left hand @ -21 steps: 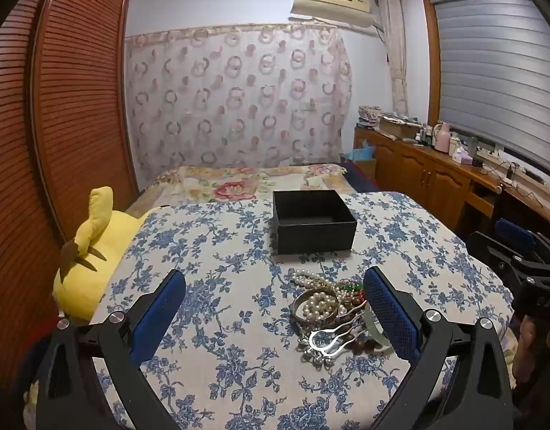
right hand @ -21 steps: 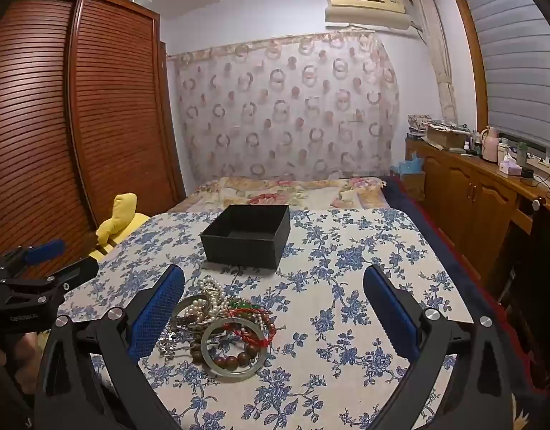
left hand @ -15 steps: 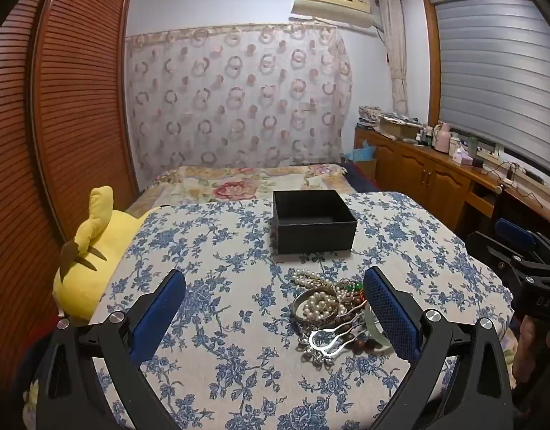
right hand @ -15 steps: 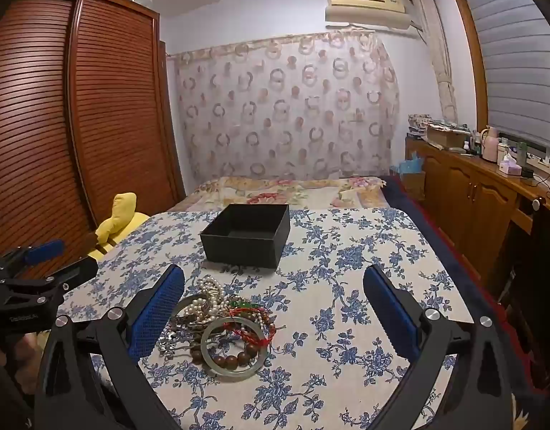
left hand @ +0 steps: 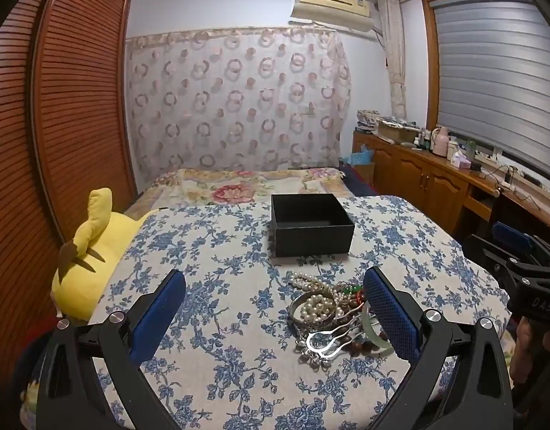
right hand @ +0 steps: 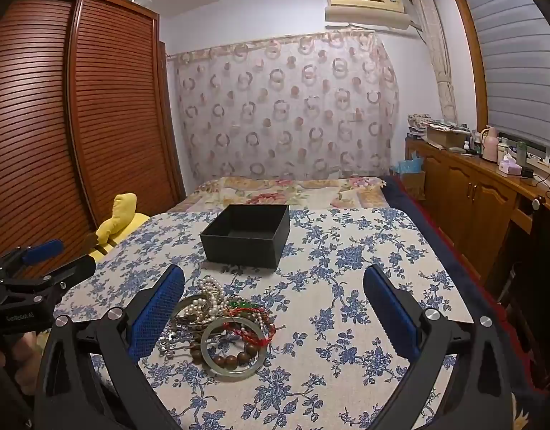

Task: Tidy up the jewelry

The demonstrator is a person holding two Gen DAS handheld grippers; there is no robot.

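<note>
A tangled pile of jewelry (left hand: 328, 310) lies on the blue-flowered tablecloth (left hand: 217, 326): pearl strands, a silver hair clip, a pale green bangle (right hand: 233, 349), brown wooden beads and a red cord bracelet. Behind it stands an empty black box (left hand: 311, 224) (right hand: 248, 234). My left gripper (left hand: 275, 317) is open, hovering above the cloth, the pile near its right finger. My right gripper (right hand: 273, 317) is open too, with the pile near its left finger. Neither touches anything. Each view shows the other gripper at its edge.
A yellow plush toy (left hand: 90, 258) sits at the table's left edge by a brown slatted wardrobe (right hand: 77, 125). A bed with a floral cover (right hand: 296, 191) lies beyond the table. Wooden cabinets (right hand: 468, 197) with clutter on top run along the right wall.
</note>
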